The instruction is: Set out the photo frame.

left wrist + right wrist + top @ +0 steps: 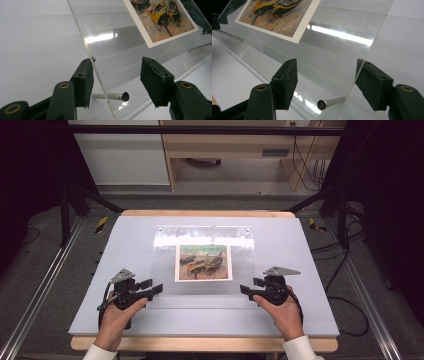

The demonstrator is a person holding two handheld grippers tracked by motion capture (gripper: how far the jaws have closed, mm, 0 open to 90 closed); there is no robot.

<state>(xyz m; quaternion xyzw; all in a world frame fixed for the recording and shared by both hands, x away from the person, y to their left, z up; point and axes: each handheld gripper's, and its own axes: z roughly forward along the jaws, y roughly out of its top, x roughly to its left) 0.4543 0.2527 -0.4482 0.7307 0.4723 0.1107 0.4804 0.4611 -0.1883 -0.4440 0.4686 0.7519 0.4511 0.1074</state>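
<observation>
Nearest, at the table's (55,320) front edge: two hands in white cuffs, left hand (114,315) and right hand (282,312), each around a black gripper topped by a grey three-cornered plate.

Left gripper (152,287) at the lower left corner of a clear acrylic frame (170,255); jaws spread. In the left gripper view (116,80), frame edge (86,47) passing between the pads, just beside or touching the left pad (86,83), well apart from the right pad (153,83). Between the jaws, low down, a metal standoff pin (112,96) with a dark round cap, through the frame's corner.

Right gripper (248,291) mirrored at the lower right corner; jaws likewise spread. In the right gripper view (327,82), frame edge (372,45) running down to the right pad (372,83), contact not resolvable; left pad (287,83) apart from the sheet. A second pin (330,102) between these jaws.

Farther in: frame tilted, lower edge toward the person, upper edge raised and catching a bright band of light. At its middle, a small print (203,263) of beached boats in a white border, seen also in the left gripper view (160,20) and the right gripper view (277,15). Two more small pins at the frame's upper corners.

Beyond: pale grey mat over a wooden tabletop, then grey floor, black rig struts, cables at the right, and a light wooden cabinet (240,150) at the back.
</observation>
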